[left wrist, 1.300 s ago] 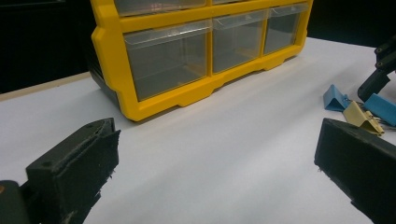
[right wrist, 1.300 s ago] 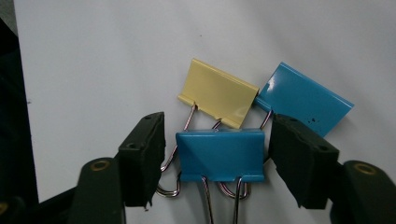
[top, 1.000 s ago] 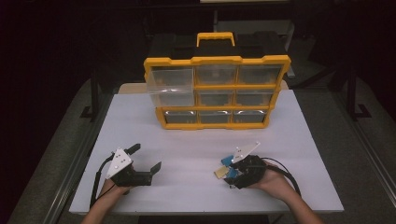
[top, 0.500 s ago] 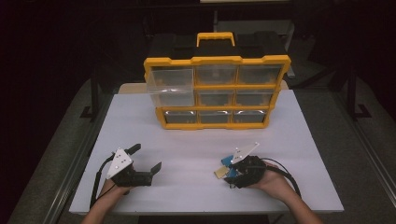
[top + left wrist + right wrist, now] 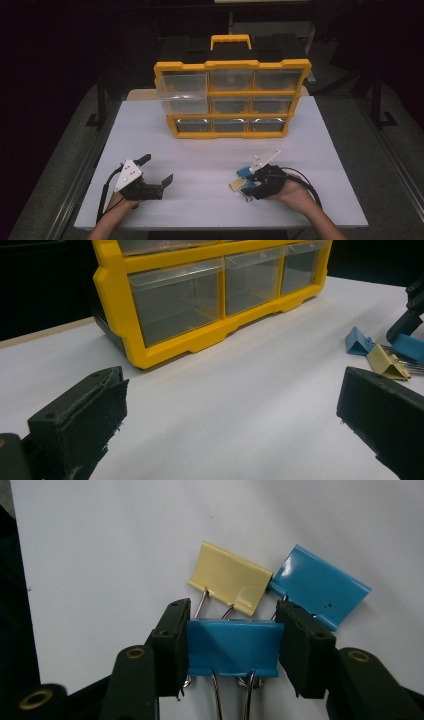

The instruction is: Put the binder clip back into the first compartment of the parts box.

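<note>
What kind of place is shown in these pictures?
Probably a lab or workshop bench set up for recording, not a home. A plain white table stands in a dark room; on it are a yellow drawer organizer and binder clips, with handheld grippers.

A blue binder clip (image 5: 232, 647) is sitting flat on the white table between the right gripper's (image 5: 232, 645) two black jaws, its wire handles pointing toward the camera, its ends touching both pads.

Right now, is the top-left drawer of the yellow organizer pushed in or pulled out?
Pulled out. In the high view the top-left drawer juts past the yellow organizer frame's left edge, while the other drawers sit flush.
</note>
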Demonstrator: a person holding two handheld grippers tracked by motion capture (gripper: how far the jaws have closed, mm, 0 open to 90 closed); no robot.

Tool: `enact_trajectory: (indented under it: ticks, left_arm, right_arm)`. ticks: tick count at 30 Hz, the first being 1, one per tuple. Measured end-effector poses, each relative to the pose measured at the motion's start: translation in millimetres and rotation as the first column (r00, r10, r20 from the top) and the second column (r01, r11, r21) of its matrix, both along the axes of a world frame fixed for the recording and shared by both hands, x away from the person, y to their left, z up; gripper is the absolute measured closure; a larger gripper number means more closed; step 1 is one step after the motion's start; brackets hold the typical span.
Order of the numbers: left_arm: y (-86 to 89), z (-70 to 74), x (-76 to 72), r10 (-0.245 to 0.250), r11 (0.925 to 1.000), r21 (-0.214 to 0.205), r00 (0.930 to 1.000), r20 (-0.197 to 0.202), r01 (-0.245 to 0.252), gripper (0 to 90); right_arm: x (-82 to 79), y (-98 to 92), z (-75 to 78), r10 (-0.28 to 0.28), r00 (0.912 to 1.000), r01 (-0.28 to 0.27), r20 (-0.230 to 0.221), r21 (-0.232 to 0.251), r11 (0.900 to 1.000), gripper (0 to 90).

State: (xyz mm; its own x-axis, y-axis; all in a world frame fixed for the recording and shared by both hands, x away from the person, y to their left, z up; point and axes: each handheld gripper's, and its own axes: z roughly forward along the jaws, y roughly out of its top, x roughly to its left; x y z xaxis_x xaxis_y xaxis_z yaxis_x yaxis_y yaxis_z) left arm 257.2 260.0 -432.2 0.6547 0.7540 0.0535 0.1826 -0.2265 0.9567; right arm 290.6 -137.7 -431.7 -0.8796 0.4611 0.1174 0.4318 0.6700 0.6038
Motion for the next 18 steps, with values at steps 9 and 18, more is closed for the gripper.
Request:
enact_trajectory:
  ticks: [9, 18]
  left_arm:
    - [0.3, -0.3, 0.0, -0.006, 0.9998, 0.017, 1.0, 0.001, 0.006, 0.0]
    - [2.1, -0.6, 0.9, -0.002, 0.9999, 0.015, 1.0, -0.005, 0.002, 0.0]
  right_arm:
    - [6.0, -4.8, 9.8, -0.015, 0.9995, 0.017, -0.029, 0.06, 0.9981, 49.1]
    - [12.7, -1.7, 18.3, -0.003, 0.9995, 0.005, -0.031, 0.079, 0.9968, 49.1]
